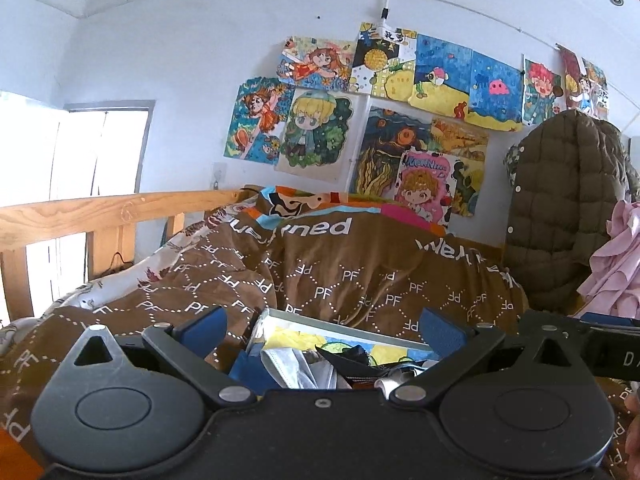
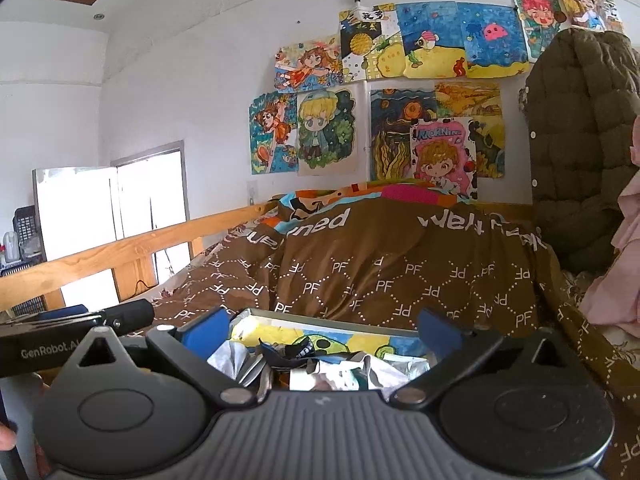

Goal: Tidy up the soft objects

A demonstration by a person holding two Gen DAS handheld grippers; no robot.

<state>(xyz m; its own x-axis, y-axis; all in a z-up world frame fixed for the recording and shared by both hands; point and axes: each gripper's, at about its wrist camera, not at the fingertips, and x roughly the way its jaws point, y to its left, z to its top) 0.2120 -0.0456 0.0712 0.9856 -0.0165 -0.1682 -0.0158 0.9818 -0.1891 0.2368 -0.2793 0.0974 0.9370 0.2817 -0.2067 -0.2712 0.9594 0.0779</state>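
Here, on a wooden-railed bed (image 1: 100, 208) under a wall of bright children's drawings (image 1: 360, 112), two handheld tongs hover side by side over an open box (image 1: 332, 326) stuffed with crumpled soft things. The left tongs (image 1: 324, 326) stand spread wide with nothing between the blue pads, and the right tongs (image 2: 324, 326) are likewise fully apart and empty. The box sits on a rumpled brown quilt (image 1: 340, 272) printed with white letters, just in front of both tools; inside it a pale face mask (image 1: 288, 364) lies beside a dark strap-like piece (image 2: 296, 350) and white crinkled material (image 2: 360, 372), all tangled together and partly hidden by the tongs' black bodies. An olive padded coat (image 1: 560, 208) hangs at the right, with a pink garment (image 1: 616, 264) bunched below it. The step in hand appears to be choosing one item from the heap, and it would go best if one pair dips in alone, pinching a single loose fold near the top rather than a clump, while the other stays clear or steadies the box rim. Lifting slowly should show whether neighbours are dragged along; the strap looks likeliest to snag.
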